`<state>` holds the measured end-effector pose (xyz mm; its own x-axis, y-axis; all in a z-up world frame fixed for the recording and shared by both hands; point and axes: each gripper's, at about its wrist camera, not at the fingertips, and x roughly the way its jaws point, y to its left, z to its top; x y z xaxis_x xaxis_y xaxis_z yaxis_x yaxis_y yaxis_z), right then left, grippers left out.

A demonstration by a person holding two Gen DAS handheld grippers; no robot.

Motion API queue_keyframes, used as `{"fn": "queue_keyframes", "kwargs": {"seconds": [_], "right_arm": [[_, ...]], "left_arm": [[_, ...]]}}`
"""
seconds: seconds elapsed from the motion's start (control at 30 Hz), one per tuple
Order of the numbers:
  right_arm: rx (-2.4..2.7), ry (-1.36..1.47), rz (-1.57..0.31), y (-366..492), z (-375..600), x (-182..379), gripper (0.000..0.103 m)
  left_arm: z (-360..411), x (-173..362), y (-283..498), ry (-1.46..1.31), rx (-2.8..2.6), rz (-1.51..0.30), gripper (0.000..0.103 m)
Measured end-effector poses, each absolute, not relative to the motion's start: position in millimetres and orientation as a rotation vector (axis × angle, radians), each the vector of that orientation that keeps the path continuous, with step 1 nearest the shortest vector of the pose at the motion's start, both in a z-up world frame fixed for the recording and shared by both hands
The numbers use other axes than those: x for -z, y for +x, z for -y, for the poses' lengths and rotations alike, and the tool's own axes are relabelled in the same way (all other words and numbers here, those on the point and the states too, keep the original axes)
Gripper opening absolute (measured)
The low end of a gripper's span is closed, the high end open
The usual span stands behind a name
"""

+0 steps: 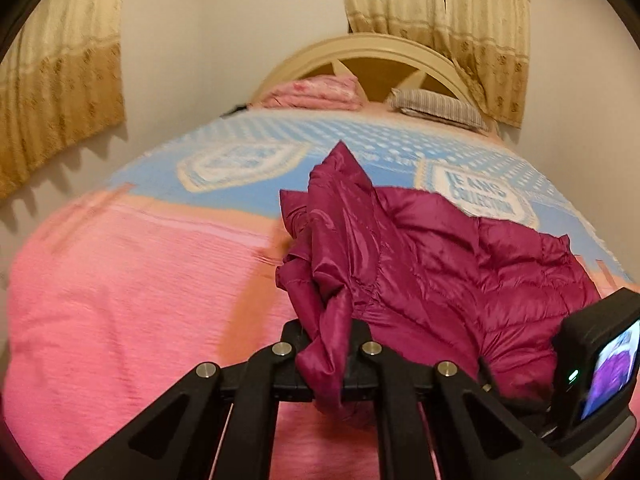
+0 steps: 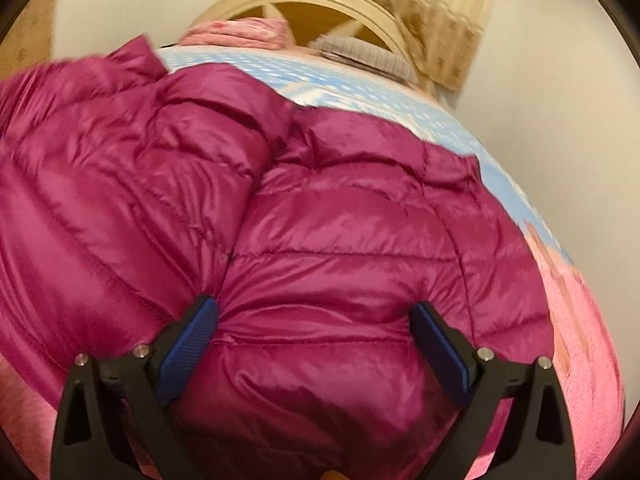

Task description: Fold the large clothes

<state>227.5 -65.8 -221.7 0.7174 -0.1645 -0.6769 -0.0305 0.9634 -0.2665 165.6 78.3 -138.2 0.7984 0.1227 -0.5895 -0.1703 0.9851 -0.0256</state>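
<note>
On the bed (image 1: 120,320) lies a big puffy jacket (image 2: 320,220), dark pink and shiny. It sits toward the near end of the bed, partly on the pink blanket (image 1: 100,360) and partly on the blue and white blanket (image 1: 248,148) behind it.

The left gripper (image 1: 325,360) has its jaws shut tight on a bunch of the jacket's thin cloth. That part is pulled up off the bed, and it rises in a tall, crumpled peak. The rest of the jacket spreads out to the right of it.

The right gripper (image 2: 316,344) has its jaws wide open. A fat fold of the jacket bulges up between the two blue pads (image 2: 188,344). The cloth looks like it touches the pads, but the picture is a bit blurry, so it is hard to be sure.

At the far end of the bed stands a round, cream headboard (image 1: 360,52). Just below it rest a folded pink cloth (image 1: 316,92) and a striped grey pillow (image 1: 436,110), side by side. Tan curtains (image 1: 440,20) hang on the wall behind. The back of the other gripper, with a small lit screen (image 1: 608,372), shows at the right edge of the left view.
</note>
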Motion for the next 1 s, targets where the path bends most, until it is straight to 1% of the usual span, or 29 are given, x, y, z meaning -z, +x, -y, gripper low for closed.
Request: {"fn": "queue_keyframes", "kwargs": {"seconds": [0.13, 0.27, 0.43, 0.57, 0.67, 0.83, 1.0], "right_arm": [[-0.015, -0.351, -0.738, 216, 23, 222, 0.099], [-0.112, -0.281, -0.760, 207, 46, 202, 0.099], [-0.036, -0.181, -0.716, 196, 137, 168, 0.099], [0.134, -0.130, -0.755, 199, 216, 175, 0.100], [0.224, -0.095, -0.802, 195, 273, 190, 0.100], [0.341, -0.053, -0.877, 187, 340, 212, 0.100], [0.377, 0.018, -0.886, 179, 374, 221, 0.100]], "left_arm": [[-83, 126, 154, 0.008, -0.208, -0.577, 0.005], [-71, 113, 152, 0.057, -0.189, -0.531, 0.005], [-20, 88, 146, 0.152, -0.107, -0.433, 0.005], [43, 86, 147, 0.269, -0.015, -0.378, 0.005], [89, 97, 148, 0.379, 0.047, -0.360, 0.005], [169, 143, 154, 0.603, 0.145, -0.370, 0.005], [207, 184, 141, 0.699, 0.268, -0.421, 0.005]]}}
